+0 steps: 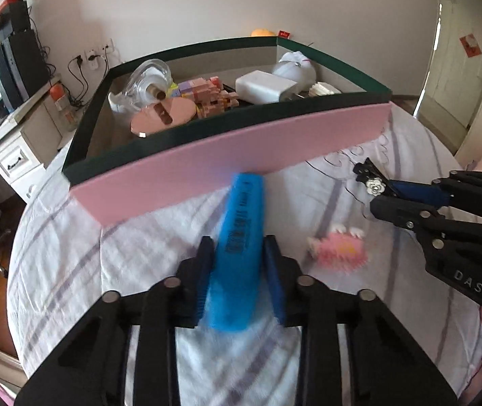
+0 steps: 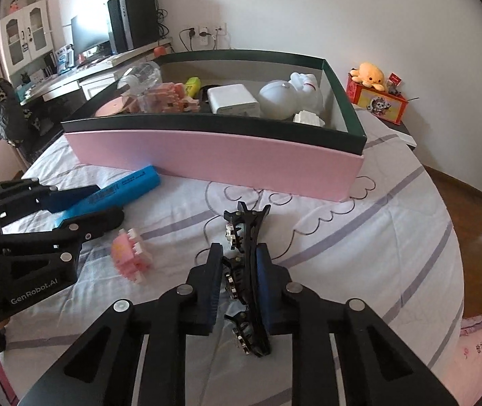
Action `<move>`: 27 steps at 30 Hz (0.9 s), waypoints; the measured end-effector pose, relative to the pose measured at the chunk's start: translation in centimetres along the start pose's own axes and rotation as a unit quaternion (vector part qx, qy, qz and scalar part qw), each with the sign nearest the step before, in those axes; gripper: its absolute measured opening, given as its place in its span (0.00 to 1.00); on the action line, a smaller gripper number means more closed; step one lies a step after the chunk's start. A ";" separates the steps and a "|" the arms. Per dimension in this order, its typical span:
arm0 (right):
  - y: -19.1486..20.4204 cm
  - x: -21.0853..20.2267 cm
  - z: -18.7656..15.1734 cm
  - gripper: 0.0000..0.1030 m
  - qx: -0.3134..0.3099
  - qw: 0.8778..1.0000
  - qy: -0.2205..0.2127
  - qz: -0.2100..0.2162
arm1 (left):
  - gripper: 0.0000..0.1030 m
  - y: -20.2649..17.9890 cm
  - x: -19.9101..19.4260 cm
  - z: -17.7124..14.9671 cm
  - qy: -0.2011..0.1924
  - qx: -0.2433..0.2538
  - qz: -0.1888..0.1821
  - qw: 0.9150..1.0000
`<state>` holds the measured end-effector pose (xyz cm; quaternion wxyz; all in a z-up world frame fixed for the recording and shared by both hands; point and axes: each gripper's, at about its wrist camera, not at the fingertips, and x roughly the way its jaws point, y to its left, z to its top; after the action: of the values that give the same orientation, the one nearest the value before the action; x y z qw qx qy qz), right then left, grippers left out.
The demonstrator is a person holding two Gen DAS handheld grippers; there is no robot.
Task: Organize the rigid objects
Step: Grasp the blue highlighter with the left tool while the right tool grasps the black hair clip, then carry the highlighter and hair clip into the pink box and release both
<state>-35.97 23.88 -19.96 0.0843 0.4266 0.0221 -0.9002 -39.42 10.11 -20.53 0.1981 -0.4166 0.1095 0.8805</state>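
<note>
Left gripper (image 1: 239, 260) fingers clamped on blue bar (image 1: 241, 237), tip near pink box (image 1: 227, 165) wall. Right gripper (image 2: 239, 280) fingers clamped on black hair clip (image 2: 251, 270) above bed (image 2: 359, 237). Pink toy (image 2: 129, 253) lies on sheet between them.

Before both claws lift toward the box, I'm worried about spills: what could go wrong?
1. The blue highlighter points at the pink box wall; lifted too low, it may strike it.
2. The right claw pinches the thin black hair clip edge-on; it could twist loose.
3. The pink toy lies between both claws and may get knocked.
</note>
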 end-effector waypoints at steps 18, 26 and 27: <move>1.0 -0.6 -1.6 0.19 0.001 1.000 -0.004 0.000 | 0.25 -1.6 -0.5 -1.0 -0.002 -0.012 0.016 1.000; 0.8 -2.8 -1.9 0.19 0.018 0.999 -0.042 0.010 | 0.26 -0.2 -4.6 -1.8 -0.049 -0.036 0.046 0.997; 0.8 -3.4 -1.9 0.19 0.019 0.998 -0.050 0.011 | 0.26 0.0 -5.7 -1.9 -0.061 -0.038 0.049 0.996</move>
<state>-32.26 23.75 -18.46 0.0873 0.3826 -0.0043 -0.9198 -34.87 7.96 -17.30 0.1452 -0.3637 0.0834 0.9164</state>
